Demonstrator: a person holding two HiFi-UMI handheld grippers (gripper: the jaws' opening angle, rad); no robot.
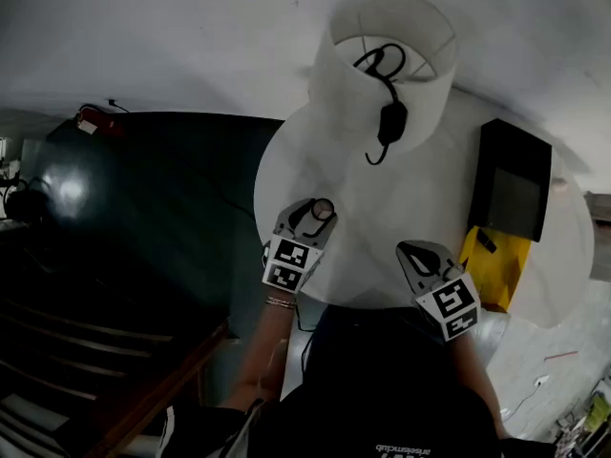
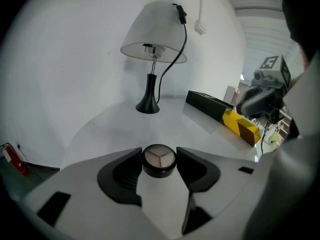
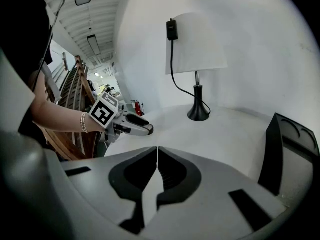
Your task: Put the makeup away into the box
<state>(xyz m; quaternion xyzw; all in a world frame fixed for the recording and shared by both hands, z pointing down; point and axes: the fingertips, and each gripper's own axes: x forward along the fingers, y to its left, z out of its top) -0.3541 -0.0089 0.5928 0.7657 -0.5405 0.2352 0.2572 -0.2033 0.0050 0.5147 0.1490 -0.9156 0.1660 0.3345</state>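
The round white counter (image 1: 420, 208) spread out ahead of both sets of fingers. A lamp (image 1: 336, 93) with a pale shade stood at its far side, straight beyond the left fingers. The black box (image 1: 514, 179) lay ahead and to the right of the left fingers. It was past the right gripper (image 3: 157, 151) and close on that gripper's right, with a yellow piece (image 1: 496, 265) against its near end.

The right gripper's fingers were clenched tip to tip with nothing between them, and they hung over the near edge of the counter. The left gripper (image 1: 317, 210) was well apart from it, with its fingers (image 2: 192, 169) grasping a small round makeup pot (image 2: 159, 160) by its dark sides. The pot's pale three-part lid faced up, and it appeared to be lifted clear of the counter.

The step in hand looked like the carry to the box. Since the pot was pinched only at the fingertips across a curved wall, a steady squeeze and a level lid would likely keep it from slipping out. The left gripper would have to travel to its right, clear of the idle right gripper, which might best draw aside. The pot should probably be lowered into the box before the fingers let go. Whether the box held fitted wells for it could not be told for certain.
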